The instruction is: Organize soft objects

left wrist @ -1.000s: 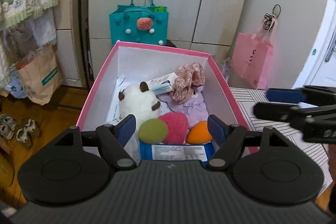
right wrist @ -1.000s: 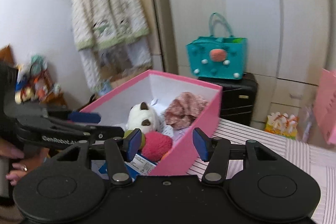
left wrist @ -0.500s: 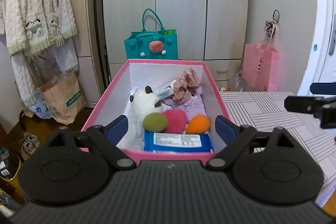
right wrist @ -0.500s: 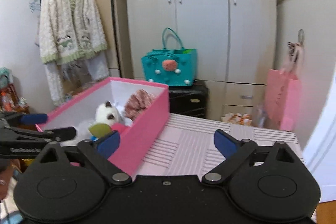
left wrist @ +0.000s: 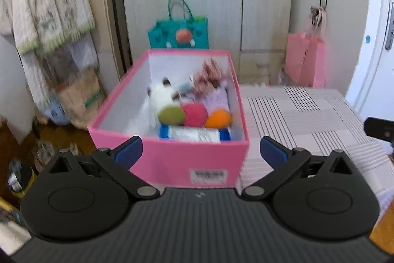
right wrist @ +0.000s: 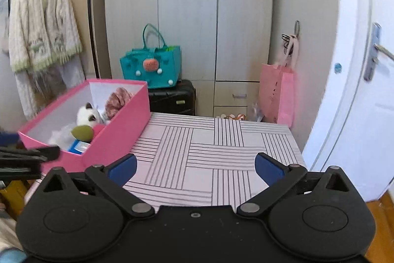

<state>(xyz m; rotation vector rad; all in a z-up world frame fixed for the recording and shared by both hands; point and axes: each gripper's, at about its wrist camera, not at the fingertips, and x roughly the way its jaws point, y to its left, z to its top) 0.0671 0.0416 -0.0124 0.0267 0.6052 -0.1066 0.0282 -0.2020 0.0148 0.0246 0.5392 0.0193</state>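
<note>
we see the pink box [left wrist: 170,159] on the left end of the desk [right wrist: 221,139], straight ahead of our left gripper [left wrist: 200,150] and apart from it; its near wall fills the gap between the 2 blue pads. the left jaws stand wide and hold nothing, touching nothing. inside the box lie a white plush cat [left wrist: 161,95], a green ball [left wrist: 171,115], a red ball [left wrist: 195,114], an orange ball [left wrist: 218,118], a blue packet [left wrist: 195,134] against the near wall, a lilac soft item [left wrist: 216,100] and a pink frilly cloth [left wrist: 209,75] toward the far end. the left wrist view is blurred, so finer detail is lost.

our right gripper [right wrist: 195,166] hangs over the bare striped part of the desk, with the box off to its left and well apart. its jaws are also spread wide, gripping nothing. in that view the left gripper's dark tips show at the left edge, just beside the box's near corner.

behind the box a teal bag [right wrist: 151,68] sits on a black suitcase [right wrist: 172,97].
</note>
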